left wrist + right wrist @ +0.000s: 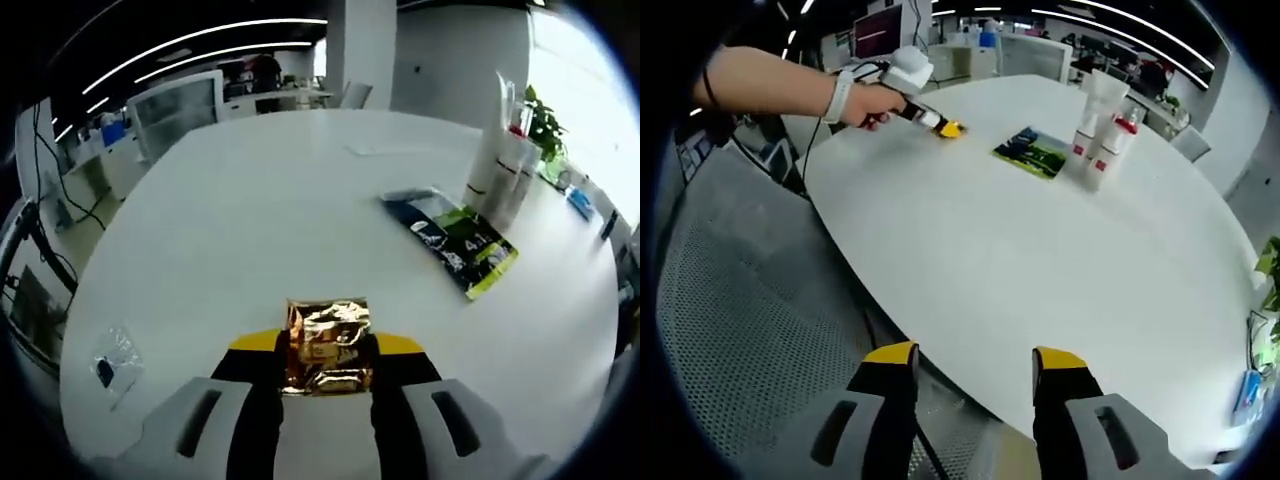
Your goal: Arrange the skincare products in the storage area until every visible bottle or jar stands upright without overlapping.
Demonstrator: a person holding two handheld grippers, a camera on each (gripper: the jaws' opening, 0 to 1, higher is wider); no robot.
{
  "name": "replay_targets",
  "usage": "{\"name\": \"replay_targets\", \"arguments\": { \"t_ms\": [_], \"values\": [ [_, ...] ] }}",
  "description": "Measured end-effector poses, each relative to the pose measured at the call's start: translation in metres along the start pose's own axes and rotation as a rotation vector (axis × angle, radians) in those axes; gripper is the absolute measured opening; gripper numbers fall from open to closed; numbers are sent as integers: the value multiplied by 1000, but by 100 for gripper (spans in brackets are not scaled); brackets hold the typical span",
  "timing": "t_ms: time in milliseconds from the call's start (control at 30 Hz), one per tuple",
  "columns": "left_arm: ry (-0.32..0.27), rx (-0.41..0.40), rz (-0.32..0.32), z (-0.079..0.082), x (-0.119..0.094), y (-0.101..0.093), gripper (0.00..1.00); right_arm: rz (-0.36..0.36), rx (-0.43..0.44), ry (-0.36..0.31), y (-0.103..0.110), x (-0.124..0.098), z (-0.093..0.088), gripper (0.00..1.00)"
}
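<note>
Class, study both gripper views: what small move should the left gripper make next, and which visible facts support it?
Probably carry the gold packet toward the white tubes and set it down beside them. The left gripper is shut on the packet over bare table, apart from the upright tubes and the flat pouch. The right gripper hangs open at the table edge.

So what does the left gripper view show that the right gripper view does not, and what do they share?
Left gripper view alone: a gold foil packet held between the jaws of the left hand-held gripper, a small clear sachet near the table edge, and a potted plant.

Right gripper view alone: the open right hand-held gripper above the table edge, a person's hand, and a mesh chair.

Both: the white round table, the printed flat packet and the white tubes standing beside it.
</note>
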State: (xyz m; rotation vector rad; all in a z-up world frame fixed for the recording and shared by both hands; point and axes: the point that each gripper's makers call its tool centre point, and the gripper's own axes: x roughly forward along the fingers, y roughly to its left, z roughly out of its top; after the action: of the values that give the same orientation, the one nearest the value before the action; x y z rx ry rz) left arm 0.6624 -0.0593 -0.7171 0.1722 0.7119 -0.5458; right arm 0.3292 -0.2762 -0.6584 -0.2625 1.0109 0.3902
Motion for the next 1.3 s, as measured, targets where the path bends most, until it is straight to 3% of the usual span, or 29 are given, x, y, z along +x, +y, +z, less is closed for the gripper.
{"name": "replay_targets", "arguments": {
  "t_ms": [100,167,267,333,367,400,467,567,667,700,767,800,900,1000,1067,1133,1233,1300],
  "values": [
    [-19,-7,3,-1,-2,0,33,0,-1,-2,0,0,0,41],
    [-47,-88,11,1,-3,0,33,-2,0,-2,0,0,0,41],
    [-51,-57,11,2,-7,0,33,-1,3,-2,-1,0,0,41],
    [-61,-24,7,6,-11,0,8,0,2,-3,0,0,1,41],
    [-34,-68,80,2,-18,10,2,1,3,-4,0,0,1,41],
    [-55,-67,36,8,-20,6,1,2,4,-3,0,0,1,41],
    [-19,-145,1,-3,-20,-2,1,3,1,0,0,0,0,41],
    [-28,-101,21,-6,-24,0,1,7,0,0,1,0,0,41],
    [-69,-35,86,5,-29,15,7,9,-1,1,2,0,0,41],
    [-124,-7,120,18,-32,27,11,9,-1,1,2,0,0,40],
    [-180,-70,196,33,-37,55,26,11,0,2,2,0,-1,40],
    [-203,-113,216,38,-38,66,38,12,0,3,2,0,-1,40],
    [-184,-203,307,33,-42,119,60,8,7,1,1,0,0,40],
    [-104,-266,403,11,-52,158,62,5,11,3,0,0,-1,40],
    [-92,-339,429,-1,-54,176,66,4,15,3,-1,0,-1,40],
    [-61,-360,434,-10,-54,184,69,4,15,5,0,0,-1,40],
    [-64,-287,418,-3,-47,186,64,7,11,11,0,0,-2,40],
    [-90,-266,365,12,-36,174,63,5,10,13,0,0,-3,40]
  ]
}}
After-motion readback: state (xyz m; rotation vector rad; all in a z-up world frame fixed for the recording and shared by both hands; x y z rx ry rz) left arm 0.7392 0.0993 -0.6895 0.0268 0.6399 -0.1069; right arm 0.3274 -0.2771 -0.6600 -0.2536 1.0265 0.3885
